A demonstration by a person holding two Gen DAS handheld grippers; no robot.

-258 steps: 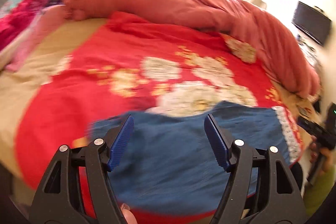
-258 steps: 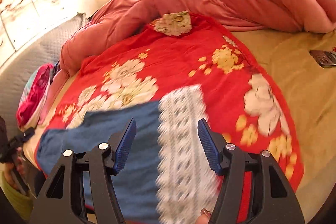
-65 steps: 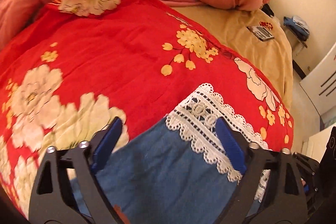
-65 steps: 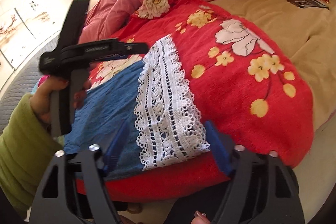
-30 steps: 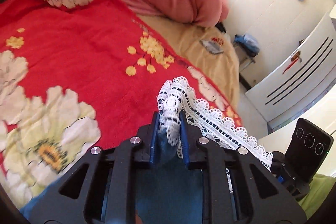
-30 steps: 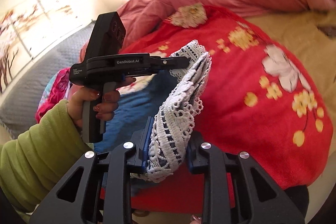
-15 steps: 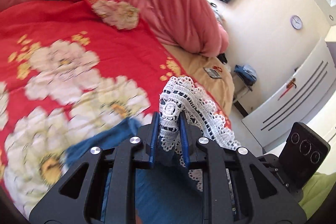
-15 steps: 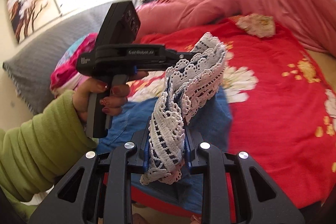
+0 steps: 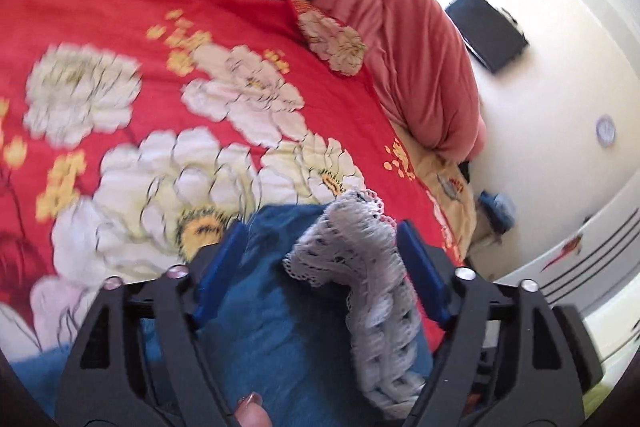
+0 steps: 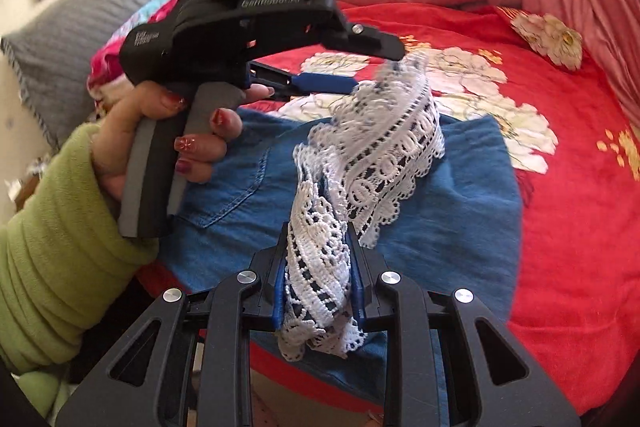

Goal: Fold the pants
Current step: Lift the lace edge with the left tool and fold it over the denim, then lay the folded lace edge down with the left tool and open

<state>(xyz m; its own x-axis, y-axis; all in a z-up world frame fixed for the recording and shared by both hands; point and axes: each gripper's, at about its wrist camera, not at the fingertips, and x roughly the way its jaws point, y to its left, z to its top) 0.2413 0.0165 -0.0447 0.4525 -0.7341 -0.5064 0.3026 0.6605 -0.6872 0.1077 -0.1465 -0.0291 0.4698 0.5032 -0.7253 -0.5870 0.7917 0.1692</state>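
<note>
On my left gripper [image 10: 374, 61] I read "GenRobot.AI" in pale letters. Its jaws are opening – the white lace hem [image 9: 362, 267] lies loose between them. My right gripper [image 10: 318, 267] is closed on the same openwork lace. The blue denim pants [image 10: 452, 195] lie on the red flowered bedcover [image 10: 576, 187].

Red floral blanket [image 9: 120, 27], pink duvet [image 9: 400, 27], grey pillow [image 10: 80, 19]
</note>
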